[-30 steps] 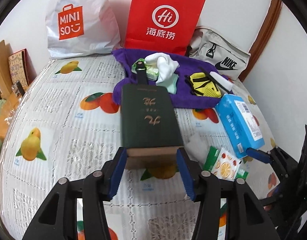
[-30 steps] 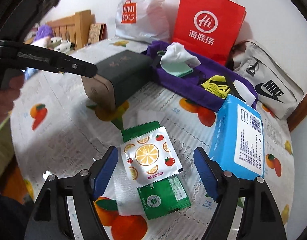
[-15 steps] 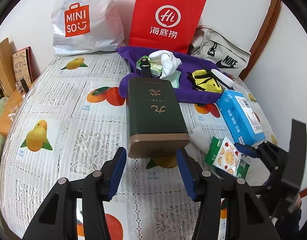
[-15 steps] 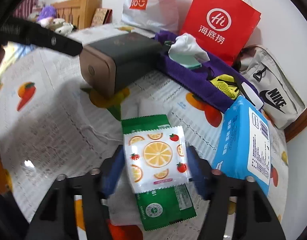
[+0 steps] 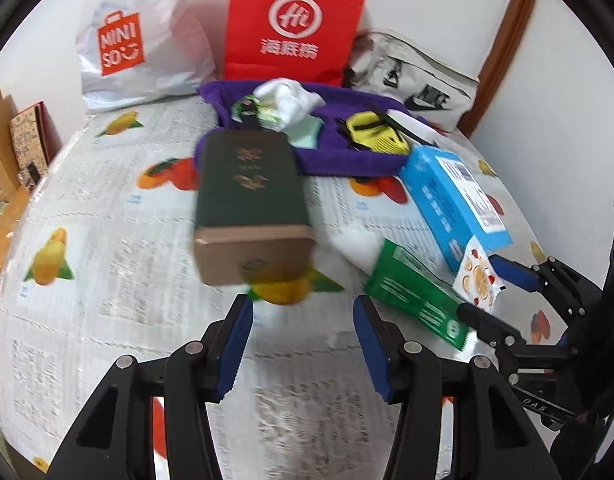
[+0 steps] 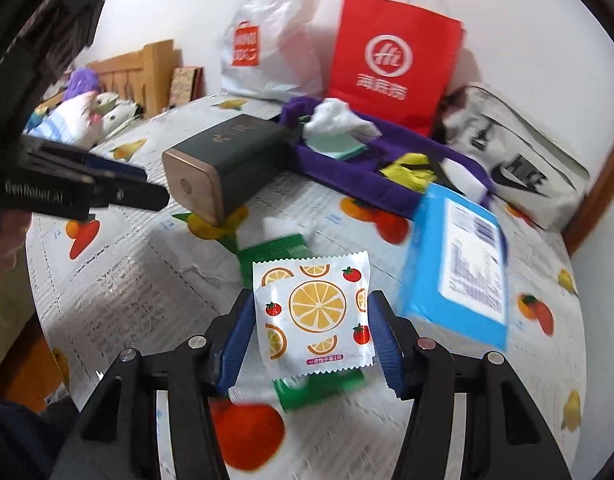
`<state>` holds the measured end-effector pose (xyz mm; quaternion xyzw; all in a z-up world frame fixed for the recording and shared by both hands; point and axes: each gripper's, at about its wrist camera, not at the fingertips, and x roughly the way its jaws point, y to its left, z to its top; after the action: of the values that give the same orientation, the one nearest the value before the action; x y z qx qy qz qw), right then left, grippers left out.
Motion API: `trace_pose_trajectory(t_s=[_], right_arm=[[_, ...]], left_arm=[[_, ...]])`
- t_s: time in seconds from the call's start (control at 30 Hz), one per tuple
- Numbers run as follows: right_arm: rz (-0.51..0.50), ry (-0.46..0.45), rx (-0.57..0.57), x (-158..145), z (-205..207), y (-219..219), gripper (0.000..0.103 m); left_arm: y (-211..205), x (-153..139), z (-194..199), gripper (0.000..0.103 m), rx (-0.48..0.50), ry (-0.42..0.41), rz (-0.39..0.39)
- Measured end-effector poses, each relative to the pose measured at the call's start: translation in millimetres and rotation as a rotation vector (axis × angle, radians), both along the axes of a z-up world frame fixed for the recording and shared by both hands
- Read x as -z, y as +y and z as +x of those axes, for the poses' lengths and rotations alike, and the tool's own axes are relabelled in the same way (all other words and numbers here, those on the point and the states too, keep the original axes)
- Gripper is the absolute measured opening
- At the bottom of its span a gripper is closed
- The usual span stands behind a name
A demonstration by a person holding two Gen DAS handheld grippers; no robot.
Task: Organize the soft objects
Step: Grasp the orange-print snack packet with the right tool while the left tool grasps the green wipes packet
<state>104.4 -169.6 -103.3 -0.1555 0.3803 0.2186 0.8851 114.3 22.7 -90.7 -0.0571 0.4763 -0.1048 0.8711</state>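
My right gripper (image 6: 313, 330) is shut on a white packet printed with orange slices (image 6: 315, 314) and lifts it off the table; it also shows in the left wrist view (image 5: 477, 278). A green packet (image 6: 275, 246) lies under it on the table, also seen in the left wrist view (image 5: 415, 292). My left gripper (image 5: 303, 344) is open and empty, just in front of a dark green box (image 5: 249, 196). A purple cloth (image 5: 347, 148) farther back holds a white cloth (image 5: 289, 98), a mint cloth and a yellow mesh item (image 5: 377, 136).
A blue tissue pack (image 6: 459, 264) lies to the right. A red paper bag (image 5: 295, 20), a white Miniso bag (image 5: 135, 36) and a grey Nike bag (image 5: 419, 88) stand along the back wall. Plush toys (image 6: 87, 108) lie on the wooden bed frame at left.
My right gripper closed on the orange-print packet and raised it. My left gripper let go of the dark green box and backed away from it.
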Motion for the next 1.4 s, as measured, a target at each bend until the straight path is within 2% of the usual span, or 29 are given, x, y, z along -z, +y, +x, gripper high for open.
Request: trace_pose_trajectory(t_s=[0.23, 0.33, 0.5, 0.63, 0.87, 0.97, 1.1, 1.4], right_arm=[[0.027, 0.015, 0.108, 0, -13, -49, 0.056], [0.031, 0.015, 0.147, 1, -15, -67, 0.056], [0.052, 0.012, 0.179, 3, -18, -92, 0.056], [0.077, 0.023, 0.195, 7, -17, -106, 0.056], [0.114, 0.043, 0.199, 14, -12, -120, 0.056], [0.126, 0.047, 0.192, 15, -12, -124, 0.056], [0.142, 0.059, 0.183, 19, -11, -127, 0.056], [0.168, 0.06, 0.177, 19, -12, -130, 0.056]], left_arm=[[-48, 12, -6, 0.05, 0.08, 0.029, -0.029], [-66, 17, -5, 0.05, 0.091, 0.059, -0.066], [-85, 28, 4, 0.05, 0.062, 0.112, -0.118], [-87, 33, 13, 0.05, -0.024, 0.136, -0.179], [-99, 40, 33, 0.05, -0.1, 0.171, -0.144], [-106, 38, 39, 0.051, -0.12, 0.168, -0.097], [-115, 36, 44, 0.06, -0.114, 0.167, -0.061], [-135, 41, 57, 0.065, -0.143, 0.194, -0.01]])
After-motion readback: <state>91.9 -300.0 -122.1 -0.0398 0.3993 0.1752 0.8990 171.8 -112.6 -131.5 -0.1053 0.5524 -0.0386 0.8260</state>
